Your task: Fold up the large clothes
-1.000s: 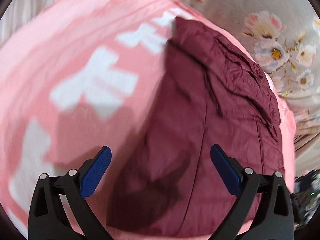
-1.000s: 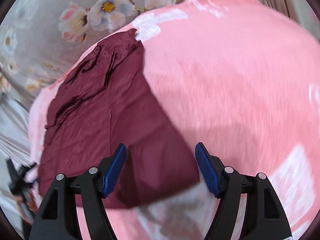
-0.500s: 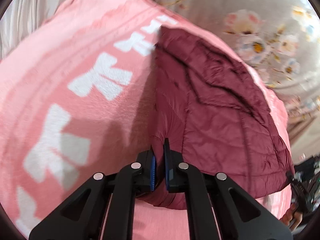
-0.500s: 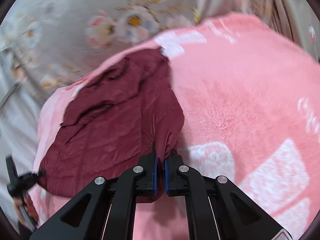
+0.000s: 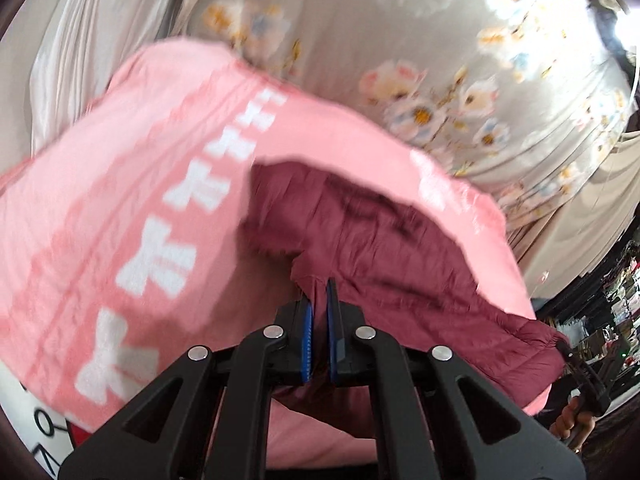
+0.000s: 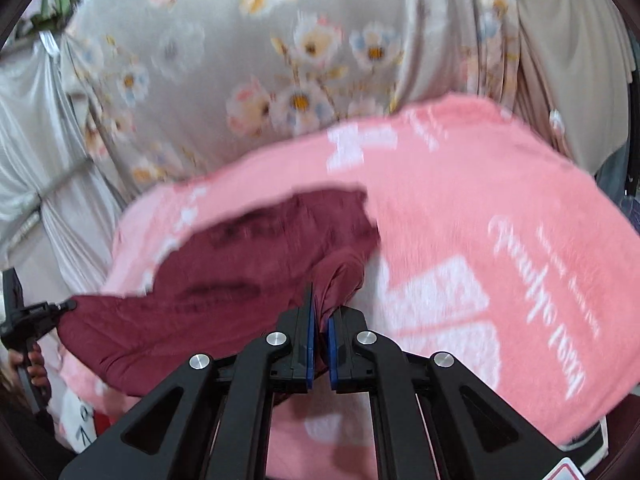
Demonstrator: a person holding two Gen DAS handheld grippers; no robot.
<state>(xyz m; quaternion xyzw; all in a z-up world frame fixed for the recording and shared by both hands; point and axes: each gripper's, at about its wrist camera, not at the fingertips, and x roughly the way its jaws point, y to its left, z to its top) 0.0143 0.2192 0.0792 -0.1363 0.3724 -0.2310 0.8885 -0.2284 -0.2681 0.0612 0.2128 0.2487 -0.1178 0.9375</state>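
Blue-padded fingers of the left gripper are clenched on a pinched corner of the maroon garment, the cloth rising in a small tuft between the pads. In its own view, the right gripper is likewise closed on another gathered edge of the same garment, with a bunched fold standing just above its fingertips. Each gripper's frame is black with silver rivets. Between the two grips the garment spreads out, its near edge raised off the surface; the fabric is thin, quilted-looking and heavily creased, with dark folds running across its far half. Its far portion lies on a pink fleece blanket bearing white block characters; in the right view the blanket also carries white script lettering. Beyond the blanket hangs a grey floral curtain, printed with white, blue and yellow flowers. Both views are motion-blurred. At the edge of each view the opposite gripper and the hand holding it are partly visible, touching the garment's outer corner.
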